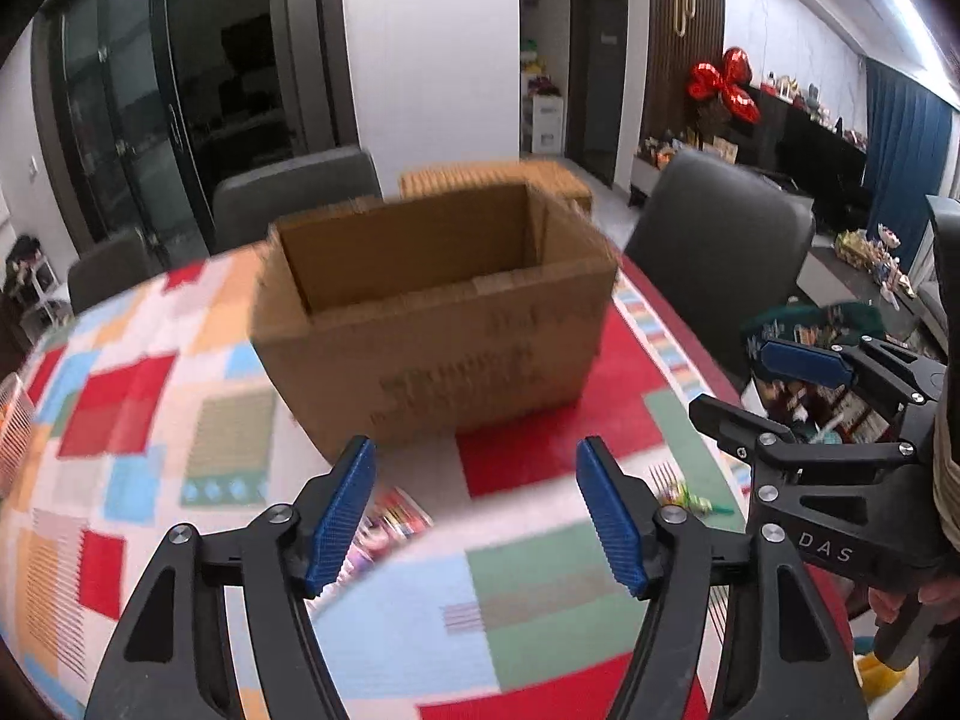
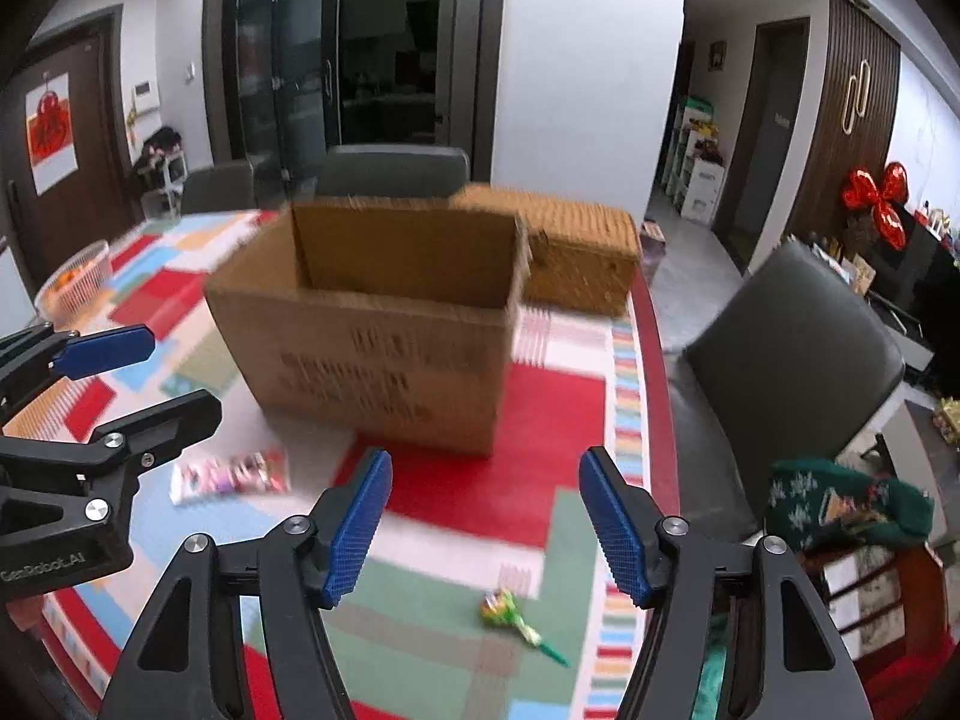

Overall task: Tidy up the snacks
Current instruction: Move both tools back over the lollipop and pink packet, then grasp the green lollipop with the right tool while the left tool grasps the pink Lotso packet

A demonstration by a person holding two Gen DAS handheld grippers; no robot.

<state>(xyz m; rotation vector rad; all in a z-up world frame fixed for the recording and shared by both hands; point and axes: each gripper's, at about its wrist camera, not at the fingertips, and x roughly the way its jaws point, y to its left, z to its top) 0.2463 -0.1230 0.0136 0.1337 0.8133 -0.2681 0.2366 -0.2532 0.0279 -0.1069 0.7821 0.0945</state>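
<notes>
1. A flat, glossy pink snack packet (image 2: pixel 231 474) lies just left of the right tongs (image 2: pixel 483 519).
2. A green-wrapped lollipop (image 2: pixel 516 618) lies below them.
3. Both tongs, left (image 1: pixel 477 513) too, are spread and empty.
4. An open cardboard box (image 2: pixel 384 324) stands ahead on the patchwork tablecloth (image 2: pixel 558 414).

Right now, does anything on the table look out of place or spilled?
Two snacks lie loose on the tablecloth outside the open cardboard box: a pink packet and a green lollipop. Nothing looks spilled or damaged.
</notes>
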